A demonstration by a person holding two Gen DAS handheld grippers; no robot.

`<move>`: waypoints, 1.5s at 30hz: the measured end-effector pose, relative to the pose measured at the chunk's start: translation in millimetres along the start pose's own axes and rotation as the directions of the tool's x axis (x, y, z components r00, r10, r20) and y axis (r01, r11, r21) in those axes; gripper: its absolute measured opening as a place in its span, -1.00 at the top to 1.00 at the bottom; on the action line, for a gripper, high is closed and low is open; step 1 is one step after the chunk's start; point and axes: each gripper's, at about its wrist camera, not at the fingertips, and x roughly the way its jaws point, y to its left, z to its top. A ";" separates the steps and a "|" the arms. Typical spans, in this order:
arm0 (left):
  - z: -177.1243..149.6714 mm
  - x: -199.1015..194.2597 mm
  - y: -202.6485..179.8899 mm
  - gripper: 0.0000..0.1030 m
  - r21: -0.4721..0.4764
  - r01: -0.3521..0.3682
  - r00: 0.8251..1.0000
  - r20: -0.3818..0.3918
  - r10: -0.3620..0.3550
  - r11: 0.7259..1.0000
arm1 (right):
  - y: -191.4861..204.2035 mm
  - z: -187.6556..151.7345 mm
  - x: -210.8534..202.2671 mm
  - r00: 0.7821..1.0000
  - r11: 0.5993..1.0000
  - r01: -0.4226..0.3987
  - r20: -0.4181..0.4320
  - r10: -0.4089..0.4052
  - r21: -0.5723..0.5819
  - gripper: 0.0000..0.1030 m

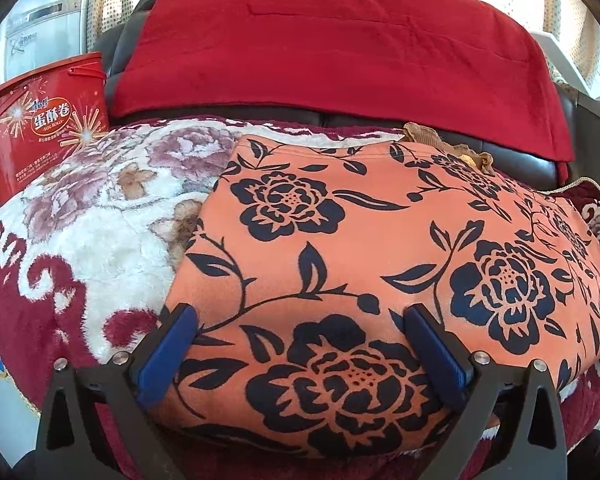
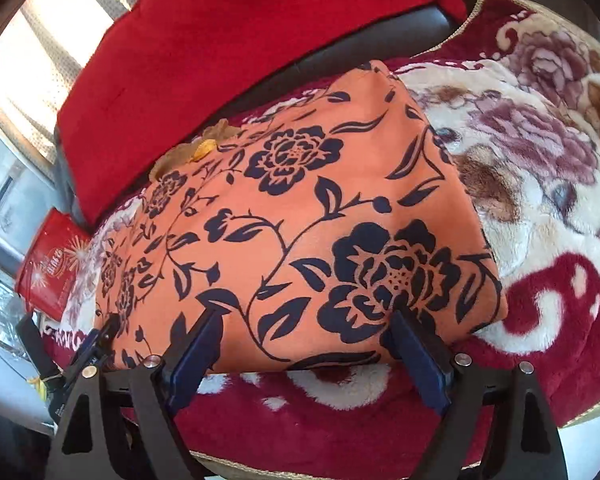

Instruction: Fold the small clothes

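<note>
An orange garment [image 1: 364,248] printed with dark blue flowers lies spread flat on a plush floral blanket [image 1: 100,216]. It has a tan ruffled trim [image 1: 448,144] at its far edge. My left gripper [image 1: 300,316] is open, its blue pads over the garment's near left edge. In the right wrist view the same garment [image 2: 300,208] fills the middle. My right gripper [image 2: 304,320] is open over its near right edge. The left gripper [image 2: 96,344] shows at that view's lower left, at the garment's other near corner.
A red egg-roll tin [image 1: 44,120] stands on the blanket at the far left; it also shows in the right wrist view [image 2: 56,268]. A red cloth [image 1: 332,44] drapes over a dark leather sofa back [image 1: 512,156] behind. The blanket [image 2: 540,184] extends to the right.
</note>
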 end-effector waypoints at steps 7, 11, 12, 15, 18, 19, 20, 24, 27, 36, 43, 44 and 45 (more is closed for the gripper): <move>0.3 -26.1 4.7 -1.00 0.000 -0.123 0.983 0.141 0.121 0.992 | -0.6 -4.6 8.6 1.000 0.999 0.016 -0.007 -0.016 -0.036 -0.71; -1.6 -3.4 16.9 -1.00 -0.054 -0.090 0.996 -0.004 0.090 0.994 | 5.7 0.3 -5.4 1.000 1.000 -0.016 0.027 0.016 -0.012 -0.71; -1.1 -9.5 18.9 -1.00 -0.069 -0.100 0.994 0.027 0.102 0.993 | 9.3 2.2 -10.1 0.999 0.999 -0.024 0.048 0.026 -0.033 -0.71; -0.5 -17.1 17.3 -1.00 -0.047 -0.156 0.984 0.085 0.160 0.987 | 10.5 2.2 -1.0 1.000 0.998 -0.002 0.028 0.004 -0.061 -0.71; -2.0 -5.1 25.0 -1.00 -0.076 -0.119 0.993 -0.001 0.119 0.990 | 1.2 -2.2 8.2 1.000 0.999 0.014 0.007 -0.014 -0.032 -0.71; -1.6 -8.0 27.7 -1.00 -0.085 -0.125 0.992 0.014 0.127 0.988 | 1.5 -2.1 3.6 1.000 1.000 0.007 0.016 -0.006 -0.016 -0.71; -1.3 -13.1 27.9 -1.00 -0.087 -0.147 0.988 0.045 0.151 0.985 | 2.4 -1.5 -3.9 0.999 1.000 -0.016 0.035 0.016 0.004 -0.71; -1.2 -4.4 27.6 -1.00 -0.083 -0.142 0.990 0.011 0.143 0.986 | 6.1 -1.9 -5.7 0.999 0.999 -0.011 0.050 0.013 -0.039 -0.72; -1.9 -2.8 34.3 -1.00 -0.126 -0.146 0.989 -0.005 0.146 0.981 | -8.5 -2.5 2.7 1.000 1.000 -0.014 0.024 0.014 0.014 -0.72; 0.7 -0.1 43.4 -1.00 -0.143 -0.184 0.982 0.009 0.187 0.972 | -10.7 -9.1 -7.4 0.997 0.998 -0.051 0.065 0.050 0.022 -0.72; -0.6 -12.7 36.0 -1.00 -0.099 -0.203 0.975 0.066 0.210 0.974 | -46.6 -35.6 -31.7 0.980 0.970 -0.166 0.140 0.143 0.175 -0.72; -0.2 -13.3 35.5 -1.00 -0.096 -0.205 0.975 0.071 0.212 0.974 | -56.6 -38.0 -31.0 0.978 0.960 -0.177 0.145 0.147 0.218 -0.72; -0.1 -14.4 34.0 -1.00 -0.090 -0.206 0.974 0.076 0.213 0.974 | -66.0 -39.6 -31.9 0.977 0.950 -0.185 0.151 0.150 0.253 -0.72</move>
